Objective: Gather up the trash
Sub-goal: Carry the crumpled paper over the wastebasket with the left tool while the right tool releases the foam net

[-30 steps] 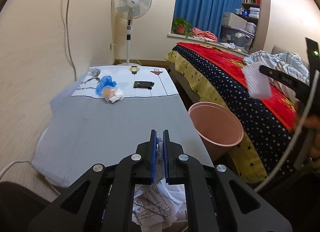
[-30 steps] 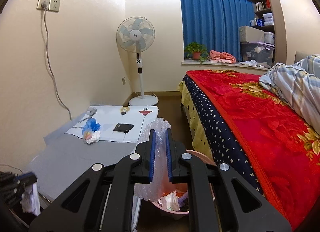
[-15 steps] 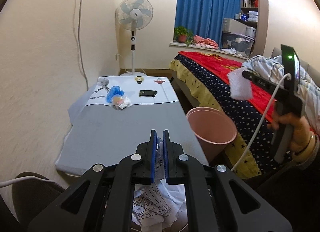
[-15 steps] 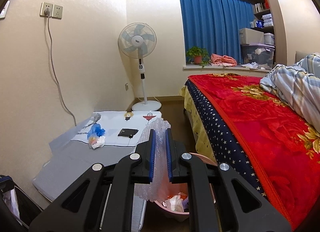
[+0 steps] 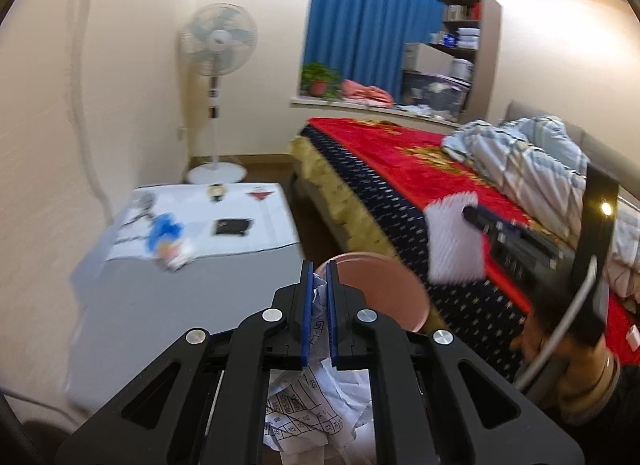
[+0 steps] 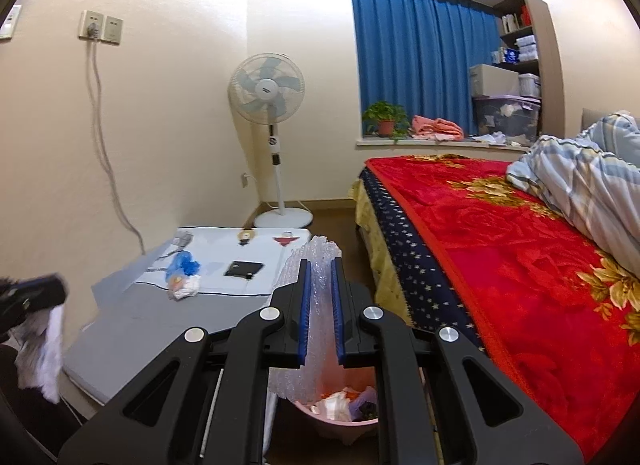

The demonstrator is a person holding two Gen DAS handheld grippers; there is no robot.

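Holding tight, the left gripper (image 5: 318, 313) squeezes the crumpled paper (image 5: 308, 405), and it has swung over since a moment ago, so the pink bin (image 5: 384, 285) now sits just past its tips. That likely means dropping time is close. The right gripper (image 6: 321, 305) pinches the bubble wrap (image 6: 316, 261) above the same bin, which already has trash inside. The gray table (image 5: 168, 305) edge is on one side, the bed (image 6: 500, 245) on the other. Farther off on the table, the blue and white trash bundle (image 6: 183, 279) waits.
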